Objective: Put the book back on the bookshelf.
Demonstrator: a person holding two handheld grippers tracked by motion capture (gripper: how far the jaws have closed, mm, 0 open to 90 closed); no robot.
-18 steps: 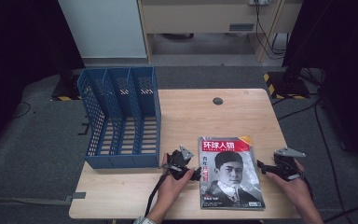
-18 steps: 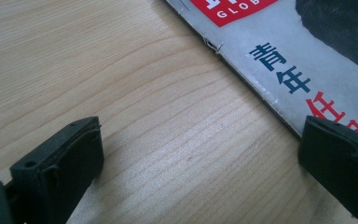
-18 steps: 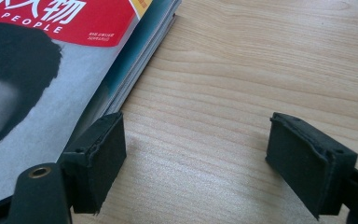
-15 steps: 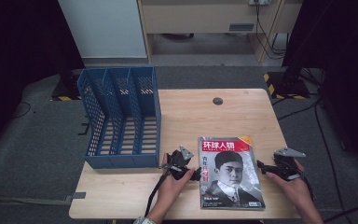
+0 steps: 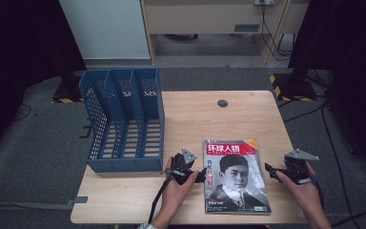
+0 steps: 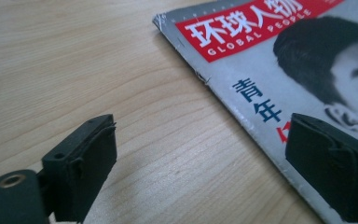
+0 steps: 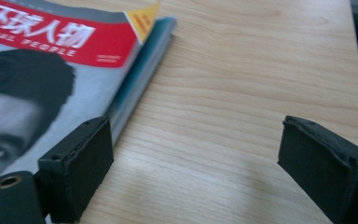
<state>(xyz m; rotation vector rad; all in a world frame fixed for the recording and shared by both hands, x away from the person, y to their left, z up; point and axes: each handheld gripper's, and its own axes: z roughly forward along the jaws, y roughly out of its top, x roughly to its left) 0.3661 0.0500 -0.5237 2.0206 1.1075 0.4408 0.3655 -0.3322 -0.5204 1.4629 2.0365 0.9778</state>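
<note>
Magazine (image 5: 235,176) lies flat, cover up, near the table's (image 5: 248,114) front edge, right of centre. Long axis runs front to back, red title band toward the far edge, slightly skewed. Second, teal-edged issue (image 7: 142,77) sits under it, peeking out along the right side; its cover is hidden. Left gripper (image 5: 196,174) is at the magazine's left edge, jaws spread wide, one jaw over the cover, the other over bare wood, nothing clamped. Right gripper (image 5: 272,171) sits just off the right edge, jaws wide, empty. Small cover text unreadable. Blue file rack (image 5: 124,119) stands at the table's left edge.
</note>
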